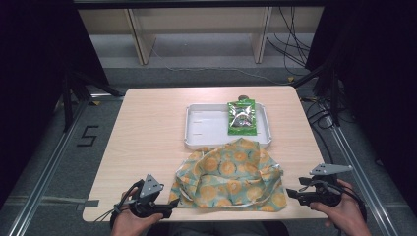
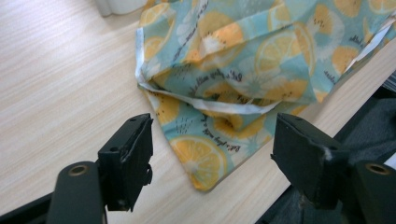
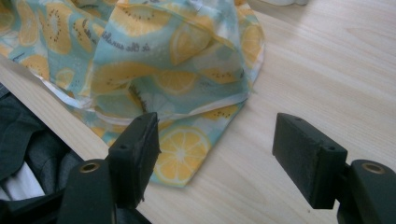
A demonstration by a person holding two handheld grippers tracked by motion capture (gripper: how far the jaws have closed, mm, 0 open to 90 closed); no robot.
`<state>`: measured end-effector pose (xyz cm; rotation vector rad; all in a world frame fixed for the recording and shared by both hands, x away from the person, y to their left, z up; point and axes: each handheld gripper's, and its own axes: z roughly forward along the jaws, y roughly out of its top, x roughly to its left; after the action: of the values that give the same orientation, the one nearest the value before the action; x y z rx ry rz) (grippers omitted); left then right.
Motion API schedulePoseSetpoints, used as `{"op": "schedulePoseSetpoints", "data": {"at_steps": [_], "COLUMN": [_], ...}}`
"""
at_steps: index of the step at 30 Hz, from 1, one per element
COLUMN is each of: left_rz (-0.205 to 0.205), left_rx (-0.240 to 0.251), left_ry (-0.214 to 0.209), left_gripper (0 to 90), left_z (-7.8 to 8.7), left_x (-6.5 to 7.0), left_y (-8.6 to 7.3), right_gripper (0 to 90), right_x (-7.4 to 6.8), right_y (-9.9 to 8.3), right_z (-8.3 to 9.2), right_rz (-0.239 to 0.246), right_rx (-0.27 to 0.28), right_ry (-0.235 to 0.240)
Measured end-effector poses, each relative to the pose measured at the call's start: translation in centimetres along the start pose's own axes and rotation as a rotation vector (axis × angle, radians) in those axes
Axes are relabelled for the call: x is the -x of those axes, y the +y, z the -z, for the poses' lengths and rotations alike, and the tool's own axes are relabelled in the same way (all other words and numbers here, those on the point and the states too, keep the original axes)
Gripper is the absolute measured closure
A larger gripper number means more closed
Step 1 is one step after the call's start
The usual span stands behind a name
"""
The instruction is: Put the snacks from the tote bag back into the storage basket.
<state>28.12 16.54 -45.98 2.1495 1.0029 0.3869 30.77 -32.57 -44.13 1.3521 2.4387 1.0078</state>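
Note:
A crumpled cloth bag (image 1: 231, 174) printed with orange slices on pale blue lies at the table's near edge. Behind it stands a white tray (image 1: 206, 129) with a green snack packet (image 1: 241, 118) at its right end. My left gripper (image 1: 169, 206) sits open by the cloth's near left corner. In the left gripper view the cloth (image 2: 243, 70) has its corner lying between the wide-apart jaws (image 2: 212, 158), untouched. My right gripper (image 1: 291, 192) is open beside the cloth's near right corner, and the right gripper view shows that corner of the cloth (image 3: 182, 149) between its jaws (image 3: 215, 156).
The wooden table (image 1: 147, 132) has bare surface to the left and right of the tray. Its near edge runs just under both hands. Black curtains, cables and shelf legs stand beyond the far edge.

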Motion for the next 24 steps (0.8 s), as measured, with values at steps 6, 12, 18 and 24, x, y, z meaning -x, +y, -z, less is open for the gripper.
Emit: {"op": "schedulePoseSetpoints", "data": {"at_steps": [6, 12, 18, 24], "left_rz": [0.0, 0.027, 0.024, 0.0], "left_rx": [0.002, 0.027, 0.025, 0.015], "left_ry": [-0.002, 0.007, 0.007, 0.008], "left_gripper": [28.4, 28.4, 28.4, 28.4], "left_z": [-0.1, -0.1, -0.1, 0.0], "left_x": [0.1, 0.2, 0.2, 0.0], "left_y": [0.1, 0.0, 0.1, 0.1], "right_gripper": [32.3, 31.5, 31.1, 30.9], "right_x": [0.0, -0.5, -0.8, -1.1], "right_y": [-0.4, -1.1, -1.7, -1.9], "right_z": [-0.2, 0.0, 0.2, 0.2], "right_rz": [0.035, 0.036, 0.013, 0.016], "right_rx": [-0.009, -0.015, -0.033, -0.01], "right_ry": [0.001, 0.01, 0.013, -0.002]}}
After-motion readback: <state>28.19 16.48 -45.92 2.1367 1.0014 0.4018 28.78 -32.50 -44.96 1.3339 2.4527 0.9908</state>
